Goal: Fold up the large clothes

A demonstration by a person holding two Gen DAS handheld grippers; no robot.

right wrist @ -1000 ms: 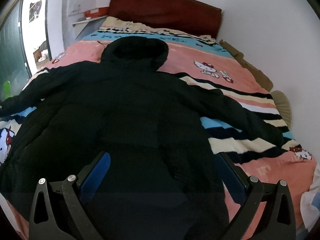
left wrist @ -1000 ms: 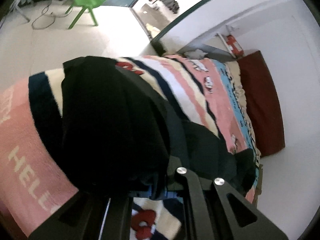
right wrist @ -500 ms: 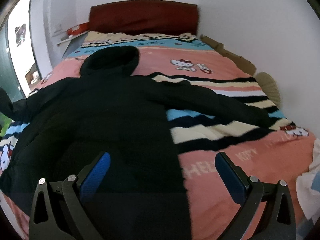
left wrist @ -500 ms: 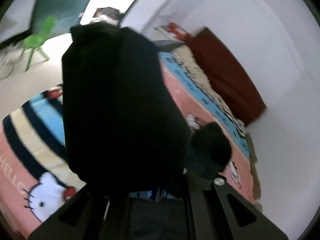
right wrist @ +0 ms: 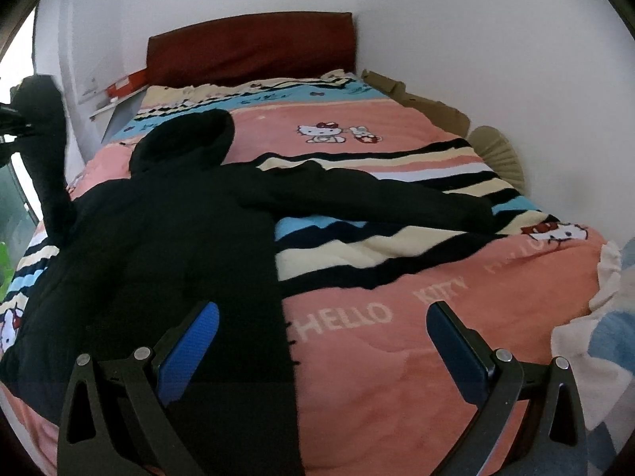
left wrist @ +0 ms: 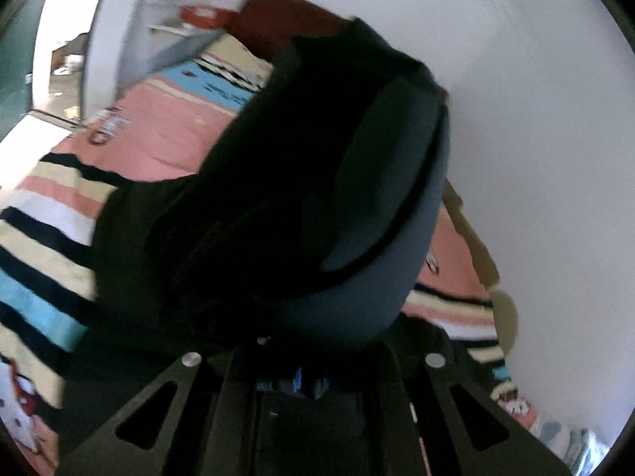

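A black hooded jacket [right wrist: 158,238] lies spread on the bed, hood toward the red headboard, one sleeve [right wrist: 377,194] stretched out to the right. My left gripper [left wrist: 309,384] is shut on the other sleeve [left wrist: 297,182] and holds it lifted above the bed; the cuff's grey lining shows. In the right wrist view that raised sleeve [right wrist: 43,150] stands up at the far left. My right gripper [right wrist: 321,341] is open and empty above the jacket's lower hem and the pink blanket.
The bed carries a pink striped Hello Kitty blanket [right wrist: 397,317]. A red headboard [right wrist: 250,45] stands against the white wall, which runs along the right side. A shelf with a red box [right wrist: 127,81] is at the left. A white-blue cloth [right wrist: 603,317] lies at the right.
My left gripper has lifted the sleeve off the bed and swung it up and toward the headboard. My right gripper has moved right, from over the jacket body to its edge.
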